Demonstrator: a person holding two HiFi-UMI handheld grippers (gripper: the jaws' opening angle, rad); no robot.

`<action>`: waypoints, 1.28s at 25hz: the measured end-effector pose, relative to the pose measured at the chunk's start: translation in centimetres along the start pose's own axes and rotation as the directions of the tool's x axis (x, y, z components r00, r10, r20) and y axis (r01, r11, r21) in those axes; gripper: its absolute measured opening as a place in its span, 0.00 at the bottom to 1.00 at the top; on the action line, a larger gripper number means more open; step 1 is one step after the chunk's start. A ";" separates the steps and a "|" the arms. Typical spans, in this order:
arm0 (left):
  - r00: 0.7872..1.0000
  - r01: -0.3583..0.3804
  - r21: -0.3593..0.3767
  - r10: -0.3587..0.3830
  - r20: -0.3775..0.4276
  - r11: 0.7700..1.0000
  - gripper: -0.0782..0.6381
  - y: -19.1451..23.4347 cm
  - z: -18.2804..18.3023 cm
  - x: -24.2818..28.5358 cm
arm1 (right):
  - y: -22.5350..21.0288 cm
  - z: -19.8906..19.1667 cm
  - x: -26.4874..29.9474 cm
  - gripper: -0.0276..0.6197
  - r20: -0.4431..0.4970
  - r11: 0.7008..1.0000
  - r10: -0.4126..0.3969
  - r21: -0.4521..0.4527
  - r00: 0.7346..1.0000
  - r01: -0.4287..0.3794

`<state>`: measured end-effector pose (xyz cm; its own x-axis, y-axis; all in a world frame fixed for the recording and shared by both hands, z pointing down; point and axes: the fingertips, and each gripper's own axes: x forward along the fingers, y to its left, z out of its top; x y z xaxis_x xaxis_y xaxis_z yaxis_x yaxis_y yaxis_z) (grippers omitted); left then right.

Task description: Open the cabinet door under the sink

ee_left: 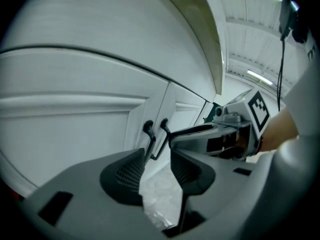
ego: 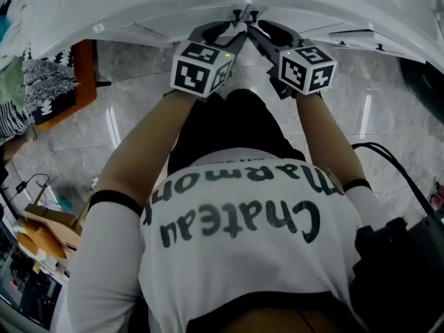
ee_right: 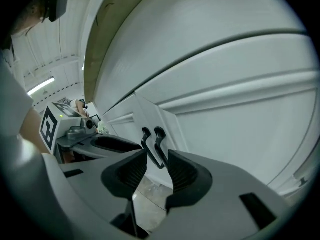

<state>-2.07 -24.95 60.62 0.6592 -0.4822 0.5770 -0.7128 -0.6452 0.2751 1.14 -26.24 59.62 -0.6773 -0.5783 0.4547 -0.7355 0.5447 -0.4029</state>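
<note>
1. In the left gripper view, the lower ends of the handles (ee_left: 149,132) are partly covered by the pads of the left gripper (ee_left: 157,160).
2. In the right gripper view, the pads of the right gripper (ee_right: 156,163) partly cover the same ends.
3. In the head view, the counter (ego: 173,5) above the handles hides the cabinet front (ee_left: 75,129).
4. Far left of the handles, floor clutter (ego: 35,234) is cut off and too small to name.
5. Far right, a black object (ego: 395,255) is cut off at the corner.

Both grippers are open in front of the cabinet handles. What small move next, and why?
Probably ease the left gripper forward until the left handle sits between its pads. Its jaws stand apart with nothing between them, and the two black handles hang just beyond the tips. The right gripper, also open and empty, is short of the right handle in the same way.
</note>
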 end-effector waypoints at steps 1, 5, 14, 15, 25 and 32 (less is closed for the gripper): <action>1.000 -0.008 0.005 0.008 -0.012 1.000 0.31 0.2 0.0 0.2 | -0.1 0.1 0.1 0.25 0.002 1.000 -0.006 0.000 1.000 0.006; 0.999 -0.032 -0.018 0.032 -0.024 0.999 0.31 1.0 0.3 0.7 | -0.1 0.4 0.5 0.21 0.003 1.000 -0.020 -0.011 1.000 0.020; 0.997 -0.044 -0.121 0.051 0.059 0.992 0.28 1.8 1.5 1.1 | 0.0 1.2 1.0 0.18 0.025 0.998 -0.007 -0.064 1.000 0.008; 0.997 -0.033 -0.120 0.040 0.059 0.992 0.25 1.5 1.3 1.2 | -0.1 1.2 0.9 0.16 0.027 0.998 -0.006 -0.065 1.000 0.008; 0.999 -0.036 -0.069 0.037 0.007 0.997 0.20 1.0 1.4 1.8 | 0.0 1.1 0.8 0.11 -0.015 0.994 -0.013 -0.107 1.000 0.011; 0.994 -0.014 -0.041 0.009 -0.107 0.999 0.20 1.0 1.4 1.9 | 0.2 1.1 1.1 0.10 -0.114 0.985 -0.038 -0.174 0.993 0.017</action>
<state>-1.22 -27.33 60.90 0.6231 -0.4218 0.6586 -0.7310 -0.6136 0.2986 0.23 -27.41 59.15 -0.6431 -0.5255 0.5570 -0.7335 0.6317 -0.2509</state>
